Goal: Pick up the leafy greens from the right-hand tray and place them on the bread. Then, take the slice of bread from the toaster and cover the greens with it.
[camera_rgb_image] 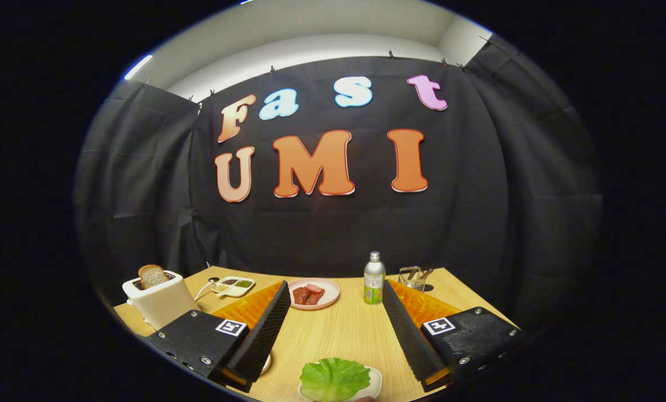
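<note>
A green lettuce leaf (333,378) lies on a small white tray (375,382), low between my fingers near their base. My gripper (334,289) is open, its fingers spread wide with nothing held between them. A white toaster (160,304) stands on the table to the left of the left finger, and a slice of brown bread (152,276) sticks up out of its slot. A sliver of a white plate rim (267,364) peeks out from under the left finger; what lies on it is hidden.
Beyond the fingertips sits a pink plate (329,300) with red meat slices (309,295). A silver and green bottle (374,281) stands to its right, with a wire holder (414,276) behind. A divided condiment dish (233,285) lies near the toaster. The wooden table (338,335) ends at the black cloth.
</note>
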Demonstrator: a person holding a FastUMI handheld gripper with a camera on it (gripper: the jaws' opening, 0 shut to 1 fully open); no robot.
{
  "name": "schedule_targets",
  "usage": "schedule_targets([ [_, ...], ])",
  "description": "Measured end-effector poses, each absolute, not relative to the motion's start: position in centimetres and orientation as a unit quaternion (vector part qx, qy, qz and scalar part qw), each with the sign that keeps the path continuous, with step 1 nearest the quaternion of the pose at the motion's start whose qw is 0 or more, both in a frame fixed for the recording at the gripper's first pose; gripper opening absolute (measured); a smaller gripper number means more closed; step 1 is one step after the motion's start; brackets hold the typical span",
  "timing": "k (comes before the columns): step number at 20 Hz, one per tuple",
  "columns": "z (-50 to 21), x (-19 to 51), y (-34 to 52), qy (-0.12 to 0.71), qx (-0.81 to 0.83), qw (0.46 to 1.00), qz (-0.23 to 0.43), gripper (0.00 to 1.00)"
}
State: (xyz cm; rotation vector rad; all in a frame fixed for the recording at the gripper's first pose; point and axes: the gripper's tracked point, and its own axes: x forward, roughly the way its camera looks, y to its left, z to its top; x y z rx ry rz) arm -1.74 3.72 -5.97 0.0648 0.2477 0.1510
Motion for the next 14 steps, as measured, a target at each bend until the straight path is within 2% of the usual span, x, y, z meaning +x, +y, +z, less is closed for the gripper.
schedule_targets([
  [14, -17.6, -3.7, 5.7, 0.354, 0.008, 0.929, 0.104, 0.99],
])
